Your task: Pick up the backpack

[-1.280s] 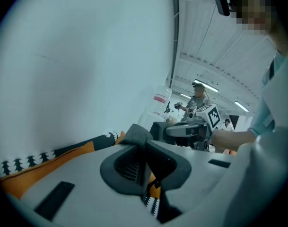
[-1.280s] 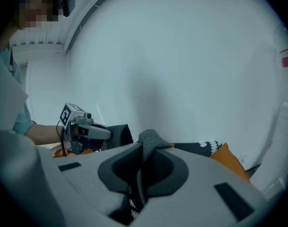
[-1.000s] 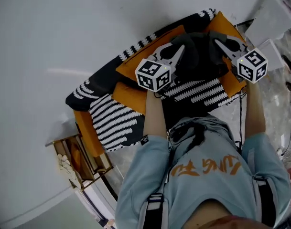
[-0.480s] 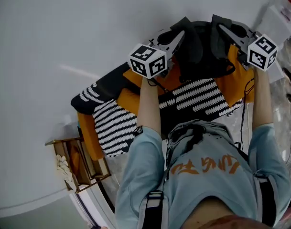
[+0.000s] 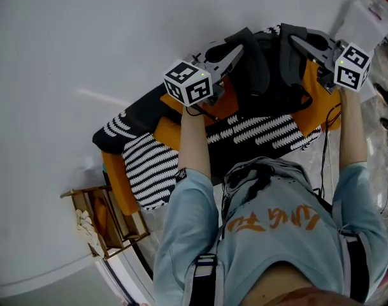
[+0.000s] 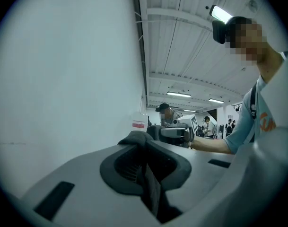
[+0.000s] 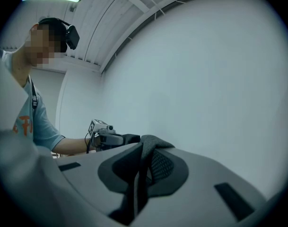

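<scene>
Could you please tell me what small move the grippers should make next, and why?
Probably lift both evenly: left gripper and right gripper are each shut on a shoulder strap, while much of the backpack seems to lie low beneath them.

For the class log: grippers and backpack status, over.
Left gripper shut on dark padded shoulder strap; right gripper shut on the other strap. Orange-black-white striped fabric backpack held by both. Nothing blocking.

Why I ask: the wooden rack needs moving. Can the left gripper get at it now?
Probably not yet: the left gripper is shut on a backpack strap, though nothing blocks the wooden rack.
</scene>
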The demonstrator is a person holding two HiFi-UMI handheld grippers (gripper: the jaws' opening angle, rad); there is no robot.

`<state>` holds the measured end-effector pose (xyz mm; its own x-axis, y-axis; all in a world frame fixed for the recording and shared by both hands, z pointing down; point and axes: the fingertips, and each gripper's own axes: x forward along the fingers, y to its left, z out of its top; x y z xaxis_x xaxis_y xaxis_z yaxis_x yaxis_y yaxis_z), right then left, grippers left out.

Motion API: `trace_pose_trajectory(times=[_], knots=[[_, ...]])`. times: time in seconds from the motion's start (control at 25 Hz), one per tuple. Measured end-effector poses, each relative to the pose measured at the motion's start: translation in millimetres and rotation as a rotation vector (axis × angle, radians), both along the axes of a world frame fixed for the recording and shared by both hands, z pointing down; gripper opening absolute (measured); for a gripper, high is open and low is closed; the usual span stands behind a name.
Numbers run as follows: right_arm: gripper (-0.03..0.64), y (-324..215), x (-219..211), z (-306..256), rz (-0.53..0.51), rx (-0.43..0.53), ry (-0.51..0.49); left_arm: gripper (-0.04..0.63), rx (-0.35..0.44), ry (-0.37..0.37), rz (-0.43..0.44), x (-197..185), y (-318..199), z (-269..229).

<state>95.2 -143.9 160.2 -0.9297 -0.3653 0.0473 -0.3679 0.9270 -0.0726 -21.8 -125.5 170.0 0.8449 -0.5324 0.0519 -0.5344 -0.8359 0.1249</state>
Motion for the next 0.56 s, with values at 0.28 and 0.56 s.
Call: trace_pose_trajectory(times=[0.28,0.56], knots=[[0.048,1.3,-0.5,5.2,-0.041,-0.007,0.006,0.044,-0.020,0.045,0.034,-1.4,-4.4,5.5],[0.048,-2.4,-0.4,7.6,-0.049,-0.017,0.005,0.044,-0.026,0.069,0.058,-0.4,-7.3,7.7]])
